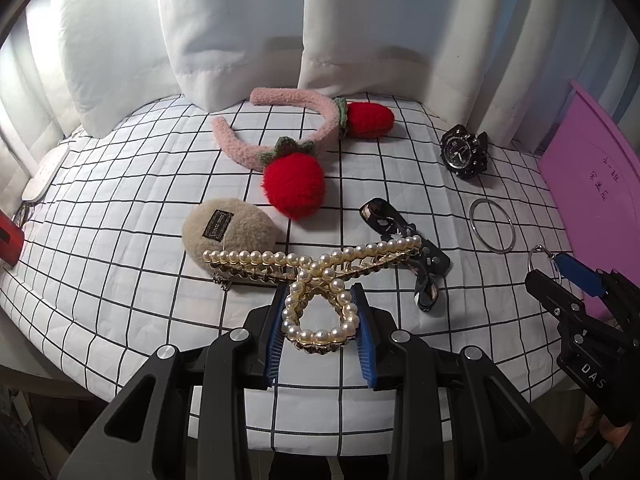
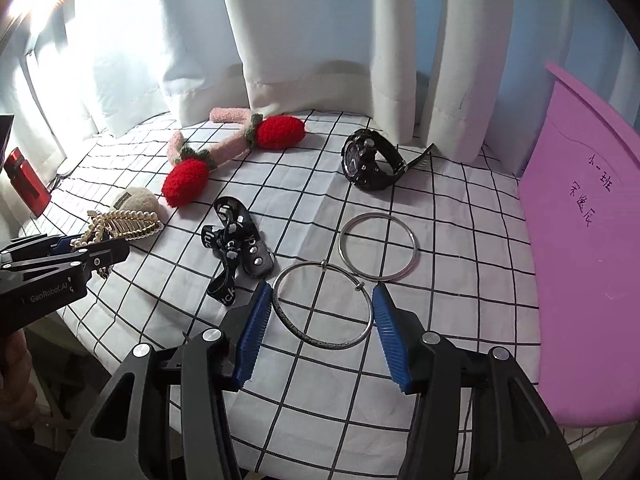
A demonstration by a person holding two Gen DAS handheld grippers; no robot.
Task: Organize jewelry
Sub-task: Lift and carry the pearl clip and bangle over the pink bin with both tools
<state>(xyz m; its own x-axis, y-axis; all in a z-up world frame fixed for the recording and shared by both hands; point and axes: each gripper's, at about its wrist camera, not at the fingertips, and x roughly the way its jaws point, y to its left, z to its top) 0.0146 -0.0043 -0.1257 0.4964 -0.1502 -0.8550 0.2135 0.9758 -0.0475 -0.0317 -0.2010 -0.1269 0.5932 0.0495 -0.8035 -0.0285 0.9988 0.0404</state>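
Observation:
A pearl hair claw point(image 1: 312, 264) hangs just above the checked cloth. My left gripper point(image 1: 320, 320) is shut on its round pearl loop, with both blue pads against the loop's sides. In the right wrist view the left gripper point(image 2: 92, 248) is at the left edge, carrying the pearl claw point(image 2: 128, 224). My right gripper point(image 2: 322, 320) is shut on a silver bracelet point(image 2: 332, 345) with small beads, a pad on each side of the ring. The right gripper point(image 1: 560, 276) also shows at the right of the left wrist view.
On the checked tablecloth point(image 1: 120, 280) lie a plain silver bangle point(image 2: 416, 246), a black watch point(image 2: 368, 160), a black printed strap point(image 2: 236, 240), a pink strawberry headband point(image 1: 296, 184) and a beige fluffy pad point(image 1: 232, 228). A purple tray point(image 2: 580, 240) stands at the right; white curtains hang behind.

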